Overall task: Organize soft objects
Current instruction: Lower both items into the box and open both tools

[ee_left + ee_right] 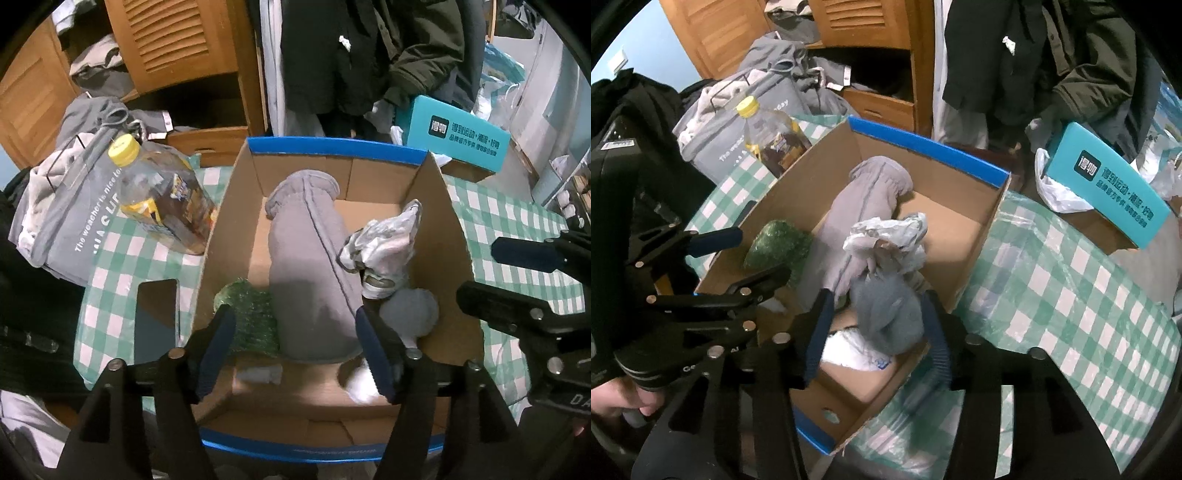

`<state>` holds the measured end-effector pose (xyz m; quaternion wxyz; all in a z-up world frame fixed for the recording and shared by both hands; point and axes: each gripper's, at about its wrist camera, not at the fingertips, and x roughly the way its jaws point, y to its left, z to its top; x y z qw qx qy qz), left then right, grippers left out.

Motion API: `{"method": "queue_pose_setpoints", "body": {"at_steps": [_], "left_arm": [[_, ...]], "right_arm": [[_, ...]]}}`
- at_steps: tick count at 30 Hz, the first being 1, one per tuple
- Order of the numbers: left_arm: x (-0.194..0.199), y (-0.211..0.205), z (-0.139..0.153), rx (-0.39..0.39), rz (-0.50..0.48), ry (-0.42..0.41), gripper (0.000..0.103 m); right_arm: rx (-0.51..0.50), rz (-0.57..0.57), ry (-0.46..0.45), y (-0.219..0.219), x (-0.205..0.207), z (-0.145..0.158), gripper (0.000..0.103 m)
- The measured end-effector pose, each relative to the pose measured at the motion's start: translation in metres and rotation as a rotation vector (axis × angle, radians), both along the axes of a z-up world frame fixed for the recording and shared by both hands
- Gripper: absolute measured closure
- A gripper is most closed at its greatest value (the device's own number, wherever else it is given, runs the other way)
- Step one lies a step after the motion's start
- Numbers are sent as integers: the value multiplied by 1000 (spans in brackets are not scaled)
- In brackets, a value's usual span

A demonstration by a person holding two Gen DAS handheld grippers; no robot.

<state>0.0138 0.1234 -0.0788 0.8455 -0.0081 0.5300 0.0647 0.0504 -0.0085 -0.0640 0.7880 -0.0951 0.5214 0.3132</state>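
Observation:
A cardboard box with blue rims stands on the checked cloth. In it lie a rolled grey garment, a green fuzzy item, a crumpled white-grey cloth, a grey sock ball and a white bundle. My left gripper is open above the box's near end, astride the grey roll. My right gripper is open around the grey sock ball at the box's right wall. The roll and green item show there too.
A bottle with a yellow cap lies left of the box beside a grey tote bag. A teal box sits at the back right. A dark phone lies on the green checked cloth. Wooden wardrobe and hanging coats stand behind.

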Motion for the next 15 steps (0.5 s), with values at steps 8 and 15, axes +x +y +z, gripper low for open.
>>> {"method": "queue_pose_setpoints", "body": {"at_steps": [8,15], "left_arm": [[-2,-2,15,1,2,-30,25],[-5,-18,41,8,-36,-89,16]], "right_arm": [[35,-48,-23,-16,1,18,38],[36,-106,-97,-37,-6,41,29]]}}
